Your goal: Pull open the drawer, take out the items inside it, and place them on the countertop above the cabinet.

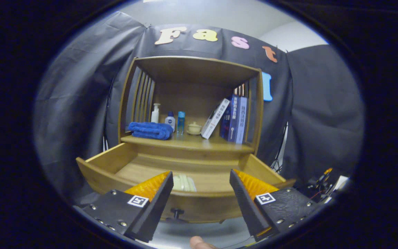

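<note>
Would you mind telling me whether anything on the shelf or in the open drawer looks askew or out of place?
One white book leans against the upright blue books; nothing is spilled or damaged. The drawer is pulled open, with a pale item inside. The hand-held gripper is open, holding nothing.

Non-task stuff, all on the shelf level under the wooden top board: folded blue towel lay at the left end. Just right of it, three bottles close together: white pump bottle set furthest back, white bottle with dark blue cap, then clear blue bottle. Small cream lidded cup sat near the middle. White book leaned right against upright blue books at the right end. Vertical slats formed the left side. Cables and small clutter lay off to the right, too blurred to identify.
</note>
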Demonstrator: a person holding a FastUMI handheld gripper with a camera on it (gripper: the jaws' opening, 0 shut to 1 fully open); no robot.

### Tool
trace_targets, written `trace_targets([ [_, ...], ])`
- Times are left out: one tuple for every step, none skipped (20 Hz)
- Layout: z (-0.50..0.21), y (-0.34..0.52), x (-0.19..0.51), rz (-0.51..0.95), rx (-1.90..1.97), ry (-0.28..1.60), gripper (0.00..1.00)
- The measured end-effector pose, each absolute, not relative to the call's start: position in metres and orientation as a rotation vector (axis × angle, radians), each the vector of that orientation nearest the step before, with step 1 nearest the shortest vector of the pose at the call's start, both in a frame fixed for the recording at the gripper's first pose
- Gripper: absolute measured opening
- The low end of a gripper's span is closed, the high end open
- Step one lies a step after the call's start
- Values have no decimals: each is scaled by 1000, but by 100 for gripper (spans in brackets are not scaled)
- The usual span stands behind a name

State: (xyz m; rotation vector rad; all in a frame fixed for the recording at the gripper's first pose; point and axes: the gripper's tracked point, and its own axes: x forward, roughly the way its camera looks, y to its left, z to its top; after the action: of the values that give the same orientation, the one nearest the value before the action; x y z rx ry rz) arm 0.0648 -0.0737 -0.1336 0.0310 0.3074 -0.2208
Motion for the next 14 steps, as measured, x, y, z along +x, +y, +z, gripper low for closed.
trace_targets([
  [-130, -70, 76, -200, 30, 318, 97],
  [-128, -66, 88, -176, 39, 323, 97],
  [-128, -67, 100, -165, 45, 338, 97],
  [-136, -68, 110, -153, 45, 370, 95],
  [-143, -68, 119, -140, 37, 405, 95],
  [-151, -69, 128, -129, 27, 444, 95],
  [-162, -66, 136, -108, 19, 487, 95],
  [-174, -63, 142, -84, 17, 542, 95],
  [-184, -56, 147, -51, 15, 589, 95],
  [-192, -54, 152, -30, 2, 633, 94],
  [-201, -54, 159, -14, -14, 673, 94],
  [-214, -58, 162, -15, -36, 725, 94],
  [-224, -60, 166, -16, -44, 765, 93],
  [-233, -60, 169, -14, -32, 808, 93],
])
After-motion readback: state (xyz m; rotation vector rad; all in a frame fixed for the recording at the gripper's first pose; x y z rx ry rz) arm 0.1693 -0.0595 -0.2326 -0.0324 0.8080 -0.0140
